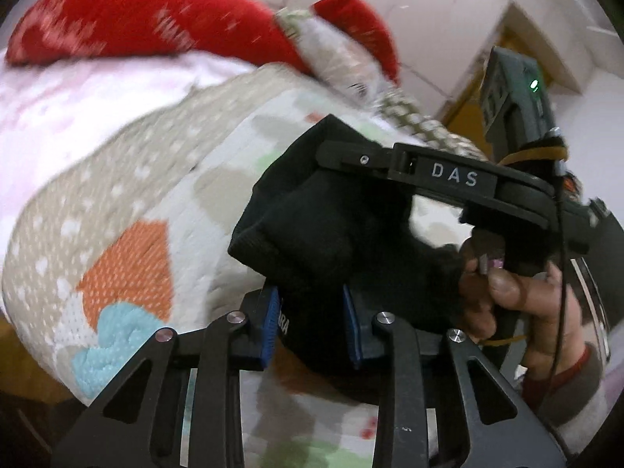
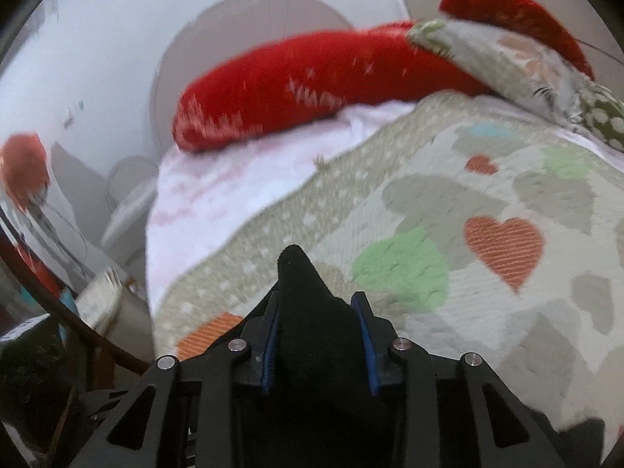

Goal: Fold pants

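The black pants [image 1: 331, 234] hang bunched in the air above the bed. My left gripper [image 1: 312, 323] is shut on a fold of them between its blue pads. My right gripper [image 2: 318, 335] is shut on another part of the black pants [image 2: 312, 319], which stick out past its fingertips. In the left wrist view the right gripper [image 1: 343, 156] comes in from the right, held by a hand [image 1: 511, 292], and pinches the cloth close above my left one.
A quilt with coloured hearts [image 2: 487, 234] covers the bed. Red pillows [image 2: 312, 78] and a patterned pillow [image 2: 507, 58] lie at the head. A white sheet [image 1: 58, 117] shows beside the quilt. A white wall and furniture stand left of the bed [image 2: 97, 78].
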`<state>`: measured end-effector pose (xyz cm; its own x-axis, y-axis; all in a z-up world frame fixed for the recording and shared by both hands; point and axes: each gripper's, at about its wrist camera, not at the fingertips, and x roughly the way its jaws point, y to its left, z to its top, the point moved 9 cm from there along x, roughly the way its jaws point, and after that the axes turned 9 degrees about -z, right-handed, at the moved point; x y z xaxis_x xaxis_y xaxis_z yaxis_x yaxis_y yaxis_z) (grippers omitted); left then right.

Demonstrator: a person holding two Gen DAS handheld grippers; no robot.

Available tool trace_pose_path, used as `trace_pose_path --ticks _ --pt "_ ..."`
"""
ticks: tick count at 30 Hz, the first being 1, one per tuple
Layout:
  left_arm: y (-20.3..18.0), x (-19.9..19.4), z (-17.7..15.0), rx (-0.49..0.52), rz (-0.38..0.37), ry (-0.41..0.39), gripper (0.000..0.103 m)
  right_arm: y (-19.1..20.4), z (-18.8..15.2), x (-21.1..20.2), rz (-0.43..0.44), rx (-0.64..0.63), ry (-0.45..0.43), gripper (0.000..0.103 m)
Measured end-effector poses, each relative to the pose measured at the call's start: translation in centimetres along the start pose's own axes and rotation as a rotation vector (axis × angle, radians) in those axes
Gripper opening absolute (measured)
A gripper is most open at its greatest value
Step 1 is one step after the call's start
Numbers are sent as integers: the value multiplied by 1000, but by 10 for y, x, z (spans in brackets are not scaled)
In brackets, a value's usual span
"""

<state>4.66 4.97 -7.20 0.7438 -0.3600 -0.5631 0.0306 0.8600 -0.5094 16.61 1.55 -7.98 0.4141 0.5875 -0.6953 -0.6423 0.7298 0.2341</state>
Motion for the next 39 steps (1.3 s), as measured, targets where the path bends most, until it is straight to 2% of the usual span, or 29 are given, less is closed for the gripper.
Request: trace_pose_path --ticks 5,9,12,15,17,18,19,22,23,24,25,28,32,34,35,36,39 --pt "-67 -14 10 140 -115 -18 27 -30 4 -67 -1 70 -114 31" --pt "-125 -5 -2 270 -217 35 27 -70 -15 -121 -46 161 -200 29" --pt "-166 20 -28 346 -315 142 27 -105 -44 -147 -96 252 -219 29" --pt "-192 49 -64 427 -382 288 27 -143 -81 -159 -171 365 -185 31" --pt "-200 66 -85 464 -378 375 27 -167 -105 -164 -269 436 -162 32" --pt "-200 69 -89 468 -381 399 27 -178 -118 -169 -331 464 -150 39" --pt "-202 69 -95 469 -391 421 28 -185 -128 -174 -359 497 -140 52" --pt "-205 52 -91 504 -438 395 55 -196 -146 -193 -310 594 -181 59" --pt "-204 44 -86 513 -455 373 69 -197 -149 -199 -302 609 -194 63" --pt "-204 37 -83 518 -464 352 71 -195 -151 -203 -295 621 -204 70" --pt "-200 31 -79 521 -464 330 71 -192 -152 -206 -282 628 -213 71" --pt "-178 25 -68 516 -396 294 71 -180 -151 -204 -216 644 -224 76" --pt "-143 42 -62 455 -296 298 71 -173 -153 -174 -220 635 -144 80" --pt "-131 54 -62 414 -272 306 71 -164 -150 -155 -182 615 -124 75" --pt "-128 58 -62 402 -259 309 71 -158 -147 -148 -149 600 -126 55" --pt "-127 59 -62 397 -246 310 71 -153 -143 -142 -165 569 -117 37" --pt "-130 57 -55 401 -248 289 71 -143 -132 -147 -257 432 -107 22"
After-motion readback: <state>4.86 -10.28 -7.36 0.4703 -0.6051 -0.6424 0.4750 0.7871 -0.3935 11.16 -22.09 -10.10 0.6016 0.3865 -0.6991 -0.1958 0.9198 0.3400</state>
